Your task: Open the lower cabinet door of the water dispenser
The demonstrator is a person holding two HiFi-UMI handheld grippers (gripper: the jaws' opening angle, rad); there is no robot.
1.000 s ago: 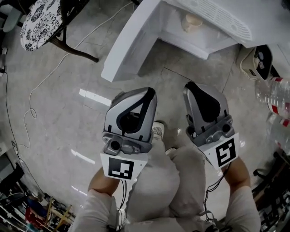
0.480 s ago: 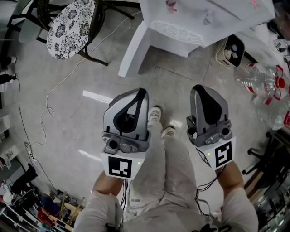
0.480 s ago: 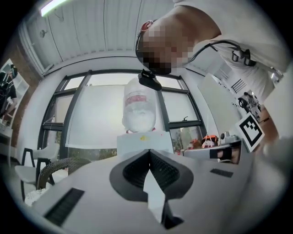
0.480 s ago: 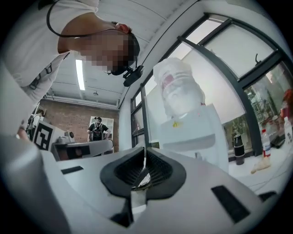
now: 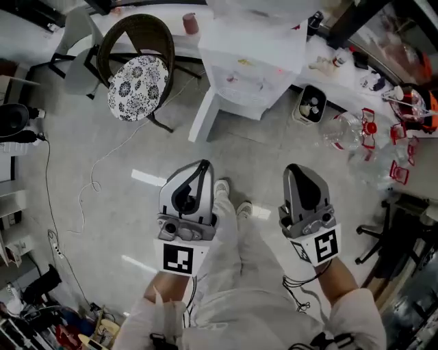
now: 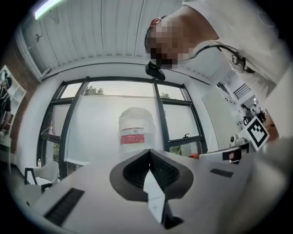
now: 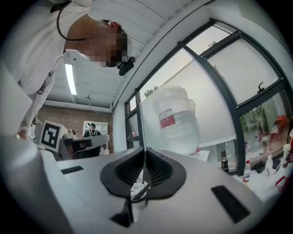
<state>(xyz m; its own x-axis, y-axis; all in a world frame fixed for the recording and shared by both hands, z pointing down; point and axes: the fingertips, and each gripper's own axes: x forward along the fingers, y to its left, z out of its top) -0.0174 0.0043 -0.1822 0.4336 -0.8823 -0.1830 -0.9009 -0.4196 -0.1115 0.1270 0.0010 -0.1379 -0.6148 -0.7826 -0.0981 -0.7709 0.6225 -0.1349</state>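
The white water dispenser (image 5: 254,65) stands far below and ahead of me in the head view, its big bottle (image 5: 263,8) on top. Its lower cabinet door (image 5: 204,117) hangs swung out to the left. Both grippers are held high near the body, well away from it. My left gripper (image 5: 202,165) is shut with nothing in it, and so is my right gripper (image 5: 299,168). In the left gripper view the shut jaws (image 6: 149,151) point level at the bottle (image 6: 136,131). The right gripper view shows its shut jaws (image 7: 145,149) below the bottle (image 7: 176,121).
A chair with a patterned cushion (image 5: 137,78) stands left of the dispenser. Empty water bottles (image 5: 356,140) lie on the floor at the right, near a white box (image 5: 311,103). A cable (image 5: 87,186) trails across the floor. The person's shoes (image 5: 229,198) are between the grippers.
The person has stood up: both grippers rose, still shut, and the dispenser with its open door now looks smaller and farther away. Chair and bottles have come fully into view.
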